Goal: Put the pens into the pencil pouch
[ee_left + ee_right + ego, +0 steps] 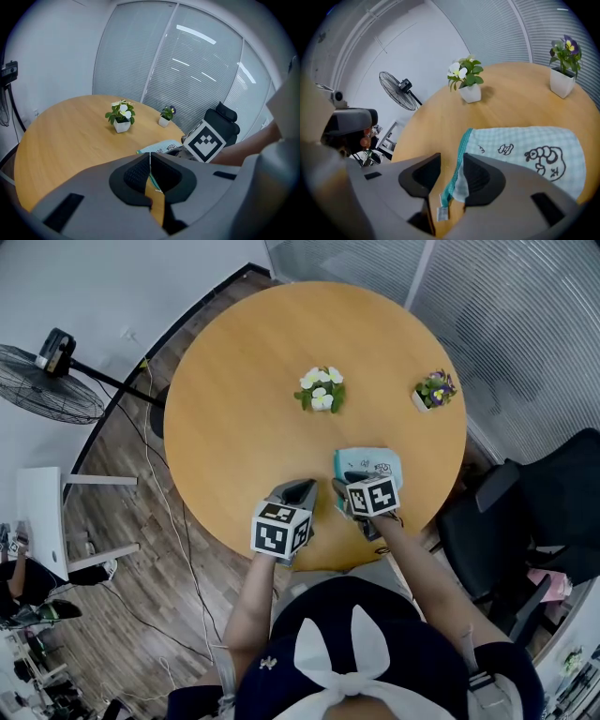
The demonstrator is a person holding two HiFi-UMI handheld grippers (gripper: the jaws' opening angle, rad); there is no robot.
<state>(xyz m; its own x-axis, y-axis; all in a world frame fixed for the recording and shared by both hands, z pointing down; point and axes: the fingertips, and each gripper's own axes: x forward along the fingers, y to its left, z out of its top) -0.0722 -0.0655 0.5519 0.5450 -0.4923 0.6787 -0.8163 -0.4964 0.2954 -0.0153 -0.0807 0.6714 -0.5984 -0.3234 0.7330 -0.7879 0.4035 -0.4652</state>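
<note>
A teal checked pencil pouch [373,463] with cartoon prints lies near the front right edge of the round wooden table [234,409]. No pen shows in any view. My right gripper [345,486] is open over the pouch's near left corner. In the right gripper view [451,161] the teal zipper edge [459,159] and its small white tag [440,213] lie loose between the jaws. My left gripper [302,487] is shut, just left of the pouch [159,147]. A thin teal strip [153,180] shows in the slot behind its pads; I cannot tell if it is gripped.
A white-flowered pot [321,390] stands mid-table and a purple-flowered pot [434,390] at the right rim. A black office chair [534,512] is close on the right. A floor fan [47,381] and a white stool [42,512] stand to the left.
</note>
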